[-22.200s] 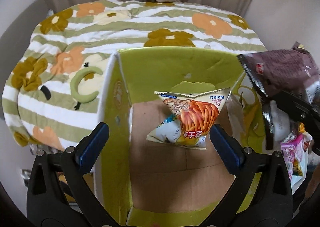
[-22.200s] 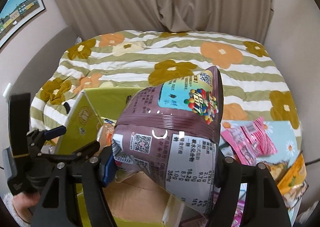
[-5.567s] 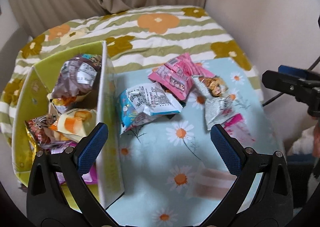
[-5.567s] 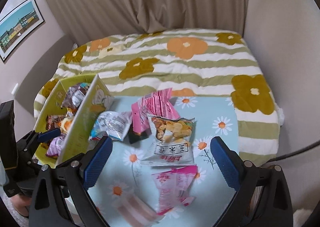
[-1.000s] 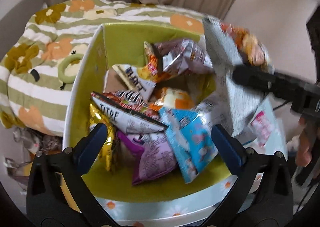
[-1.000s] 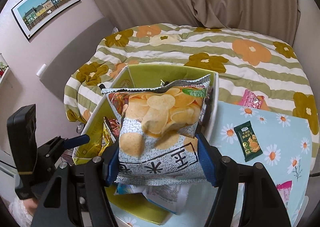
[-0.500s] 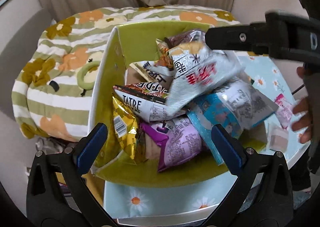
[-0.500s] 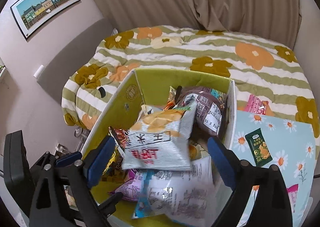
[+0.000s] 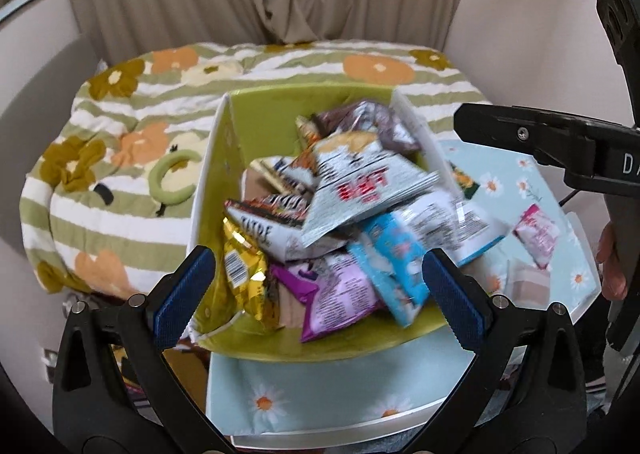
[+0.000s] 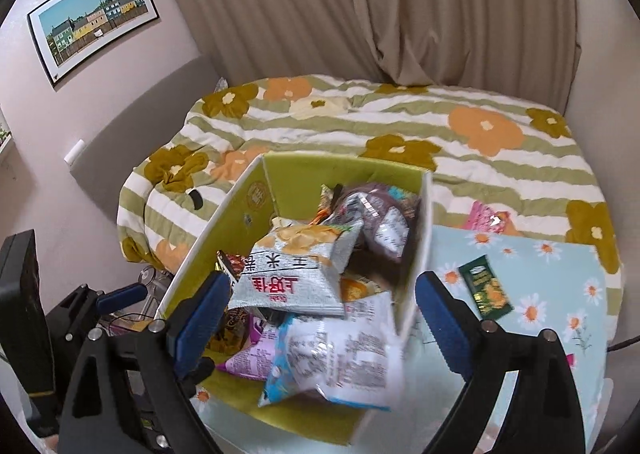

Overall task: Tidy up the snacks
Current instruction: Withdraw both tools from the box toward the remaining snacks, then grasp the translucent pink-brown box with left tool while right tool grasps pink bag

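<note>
Ahead of both grippers: green box [image 10: 256, 194] heaped with snack packets.
Chip bag [image 10: 292, 270]: atop the heap.
Right gripper [image 10: 322, 306]: jaws wide, released.
Left gripper [image 9: 320, 286]: jaws apart, empty.

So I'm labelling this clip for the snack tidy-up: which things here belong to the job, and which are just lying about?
Part of the job:
- green box, piled with snack bags
- chip bag on top of the pile
- dark green packet out on the daisy cloth
- pink packet on that cloth
- right gripper, open and empty

Just lying about:
- floral bedspread
- curtain
- framed picture
</note>
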Available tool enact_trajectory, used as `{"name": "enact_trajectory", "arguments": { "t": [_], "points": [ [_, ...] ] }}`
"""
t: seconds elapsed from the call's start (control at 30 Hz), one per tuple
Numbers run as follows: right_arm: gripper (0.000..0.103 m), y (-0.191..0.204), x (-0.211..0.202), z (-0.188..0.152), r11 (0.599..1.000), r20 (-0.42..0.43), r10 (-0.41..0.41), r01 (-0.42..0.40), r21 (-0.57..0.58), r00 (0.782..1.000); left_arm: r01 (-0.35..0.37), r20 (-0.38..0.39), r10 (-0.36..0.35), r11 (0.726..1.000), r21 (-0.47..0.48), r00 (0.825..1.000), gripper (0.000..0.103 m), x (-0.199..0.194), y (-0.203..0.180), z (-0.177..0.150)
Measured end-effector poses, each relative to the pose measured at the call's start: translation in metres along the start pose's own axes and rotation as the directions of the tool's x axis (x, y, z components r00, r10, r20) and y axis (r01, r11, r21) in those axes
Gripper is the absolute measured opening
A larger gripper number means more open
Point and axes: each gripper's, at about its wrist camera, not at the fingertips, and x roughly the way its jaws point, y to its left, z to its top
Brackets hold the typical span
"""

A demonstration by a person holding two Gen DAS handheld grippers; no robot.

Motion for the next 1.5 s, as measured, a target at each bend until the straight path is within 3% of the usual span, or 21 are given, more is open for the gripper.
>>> {"name": "enact_trajectory", "arguments": {
  "t": [0.33,0.5,0.77,1.0,1.2,1.5],
  "points": [
    [0.092,-0.067,-0.074,-0.020,0.996,0.069,-0.088,0.086,0.035,0.994,0.009,0.053,-0.011,1.000,0.029,0.999,0.103,-0.031,-0.074,0.001],
    [0.092,-0.123,-0.106,-0.043,0.988,0.053,-0.139,0.135,0.068,0.989,0.040,0.017,-0.041,0.999,0.033,0.999,0.103,-0.027,-0.134,-0.008],
    [0.092,-0.197,-0.131,-0.085,0.987,-0.006,-0.150,0.150,0.057,0.989,0.100,-0.072,-0.099,0.995,0.023,0.993,0.103,0.000,-0.223,-0.038],
    [0.092,-0.239,-0.115,-0.117,0.991,-0.077,-0.128,0.130,0.026,0.989,0.132,-0.153,-0.120,0.989,0.071,0.981,0.103,0.041,-0.280,-0.069],
    [0.092,-0.266,-0.072,-0.141,0.994,-0.141,-0.099,0.103,0.021,0.985,0.147,-0.213,-0.111,0.976,0.160,0.971,0.103,0.085,-0.312,-0.092],
    [0.092,-0.281,-0.018,-0.164,0.998,-0.195,-0.057,0.063,0.025,0.979,0.106,-0.218,-0.043,0.951,0.289,0.975,0.103,0.128,-0.340,-0.116]
  ]
}}
